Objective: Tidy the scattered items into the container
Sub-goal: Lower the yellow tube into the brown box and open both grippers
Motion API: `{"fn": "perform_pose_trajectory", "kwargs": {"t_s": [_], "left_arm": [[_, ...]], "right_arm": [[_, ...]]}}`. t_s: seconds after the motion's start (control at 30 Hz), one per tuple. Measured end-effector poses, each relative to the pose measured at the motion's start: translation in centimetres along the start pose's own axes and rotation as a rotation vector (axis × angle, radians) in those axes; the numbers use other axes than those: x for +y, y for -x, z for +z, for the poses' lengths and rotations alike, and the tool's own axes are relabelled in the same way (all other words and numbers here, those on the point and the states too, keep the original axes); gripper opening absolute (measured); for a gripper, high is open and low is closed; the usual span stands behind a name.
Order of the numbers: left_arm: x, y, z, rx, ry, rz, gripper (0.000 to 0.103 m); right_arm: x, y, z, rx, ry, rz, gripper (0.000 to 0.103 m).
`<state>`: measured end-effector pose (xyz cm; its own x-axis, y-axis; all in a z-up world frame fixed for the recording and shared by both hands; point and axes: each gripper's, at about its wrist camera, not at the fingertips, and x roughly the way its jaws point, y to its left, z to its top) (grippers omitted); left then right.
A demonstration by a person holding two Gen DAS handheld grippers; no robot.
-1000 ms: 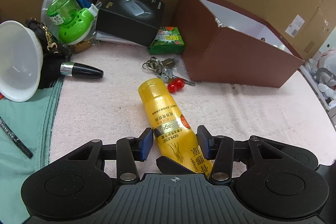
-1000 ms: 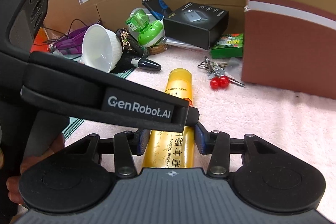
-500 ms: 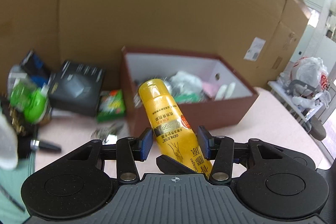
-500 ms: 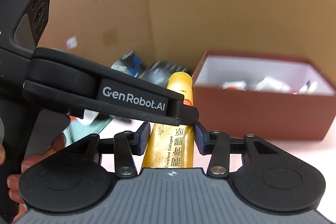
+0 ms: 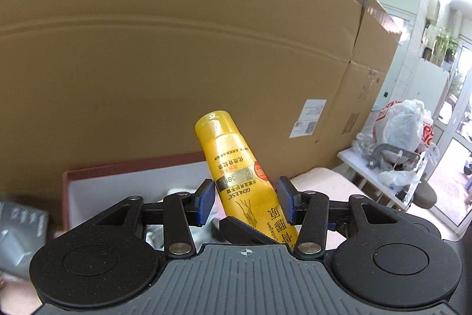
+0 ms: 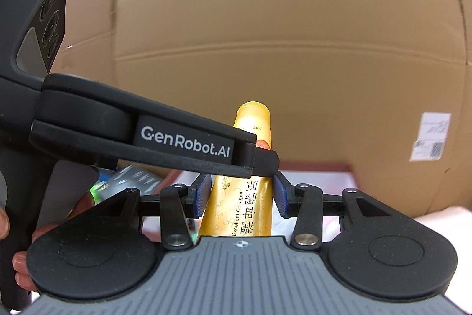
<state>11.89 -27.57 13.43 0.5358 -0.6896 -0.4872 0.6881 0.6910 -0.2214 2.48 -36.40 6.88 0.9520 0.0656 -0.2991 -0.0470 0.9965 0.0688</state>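
Observation:
A yellow tube [image 5: 233, 161] with gold lettering hangs in the air, cap end pointing away and up. My left gripper [image 5: 245, 201] is shut on its middle, blue pads at either side. My right gripper [image 6: 240, 197] is shut on the same yellow tube [image 6: 253, 120] nearer its tail. The left gripper's black body [image 6: 147, 135] crosses in front of the tube in the right wrist view. Below and just beyond the tube lies the red-brown box [image 5: 118, 167] with a white inside, holding several pale items. Its far rim [image 6: 318, 167] shows in the right wrist view.
A tall cardboard wall [image 5: 177, 49] stands behind the box. A black carton [image 5: 20, 226] sits left of the box, and a green item [image 6: 96, 191] is beside it. Pink cloth [image 5: 324, 176] covers the table. A white side table with plastic bags [image 5: 398, 132] stands at the right. A person's hand [image 6: 17, 265] holds the left gripper.
Both grippers lifted the yellow tube off the pink cloth and carried it up toward the box. The scattered items on the left dropped out of view. Neither grip changed.

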Motion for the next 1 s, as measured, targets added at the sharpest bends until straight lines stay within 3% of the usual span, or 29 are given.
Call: {"fn": "perform_pose_trajectory", "kwargs": {"t_s": [0.4,0.53,0.67,0.8,0.93,1.0], "left_arm": [[1.5,-10.4,-0.4,0.124,0.063,-0.039,0.048],[2.3,-11.9,-0.2,0.142,0.107,-0.061,0.048],[2.0,-12.4,-0.1,0.136,0.075,-0.032,0.05],[2.4,-13.4,-0.3,0.176,0.1,-0.044,0.053],[2.0,-14.4,-0.8,0.195,0.089,-0.04,0.052],[1.7,-14.5,-0.9,0.185,0.071,-0.026,0.063]], "right_arm": [[-6.9,-5.7,-2.2,0.074,-0.045,-0.051,0.048],[-8.4,-6.7,-2.7,0.081,-0.093,-0.037,0.048],[-8.8,-7.5,-2.6,0.084,-0.085,-0.052,0.045],[-9.3,-7.8,-3.1,0.105,-0.087,-0.048,0.033],[-10.0,-7.9,-3.9,0.133,-0.102,-0.059,0.033],[-10.2,-8.0,-4.2,0.148,-0.095,-0.065,0.036]]}}
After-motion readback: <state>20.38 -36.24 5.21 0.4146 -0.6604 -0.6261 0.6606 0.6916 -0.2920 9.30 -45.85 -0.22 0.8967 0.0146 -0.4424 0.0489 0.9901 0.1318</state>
